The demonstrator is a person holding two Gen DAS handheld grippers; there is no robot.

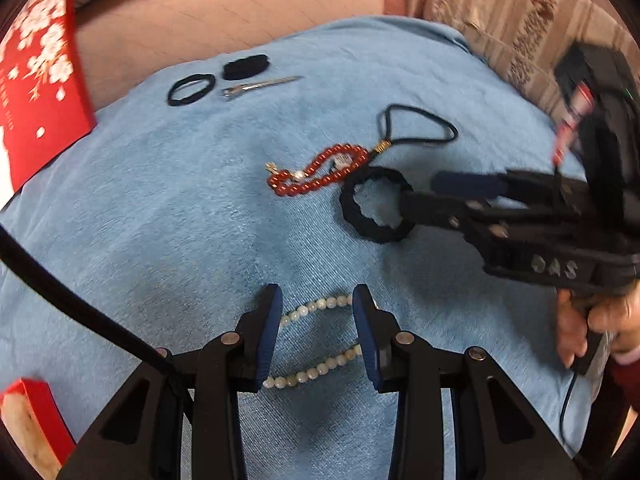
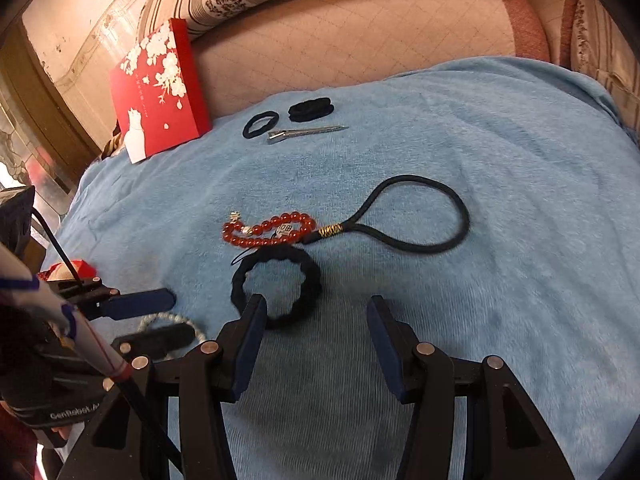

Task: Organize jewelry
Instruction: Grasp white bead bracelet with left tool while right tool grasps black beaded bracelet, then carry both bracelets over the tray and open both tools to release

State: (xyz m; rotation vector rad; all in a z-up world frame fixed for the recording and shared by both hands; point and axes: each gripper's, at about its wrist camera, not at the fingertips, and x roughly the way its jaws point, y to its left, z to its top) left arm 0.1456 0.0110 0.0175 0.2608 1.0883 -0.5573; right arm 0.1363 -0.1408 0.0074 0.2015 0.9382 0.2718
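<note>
Surface: blue blanket (image 1: pixel 160 208) over a pink quilted cushion (image 2: pixel 360 36).
Left gripper (image 1: pixel 317 332): fingers wide apart, straddling the pearl strand (image 1: pixel 316 370), which lies flat on the blanket between the pads; nothing gripped.
Right gripper (image 2: pixel 316 344): fingers wide apart, left tip at the rim of the black scrunchie (image 2: pixel 276 288); nothing held. In the left view one finger crosses the scrunchie's right rim.
Red bead bracelet (image 2: pixel 272 230): just beyond the scrunchie, touching or nearly touching it, joined by a gold-wrapped knot to a black cord loop (image 2: pixel 420 212).
Far group: thin hair tie (image 2: pixel 260 124), dark folded band (image 2: pixel 311 109), metal clip (image 2: pixel 304 134), close together near the blanket's far edge.
Red box (image 2: pixel 160 88): white blossom print, propped at the far left.
Left view only: the pearl strand's full span, a hand (image 1: pixel 588 320) on the right gripper's handle, a second red box corner (image 1: pixel 36 420) at lower left.
Right view only: whole box face; pearls mostly hidden behind the left gripper.
</note>
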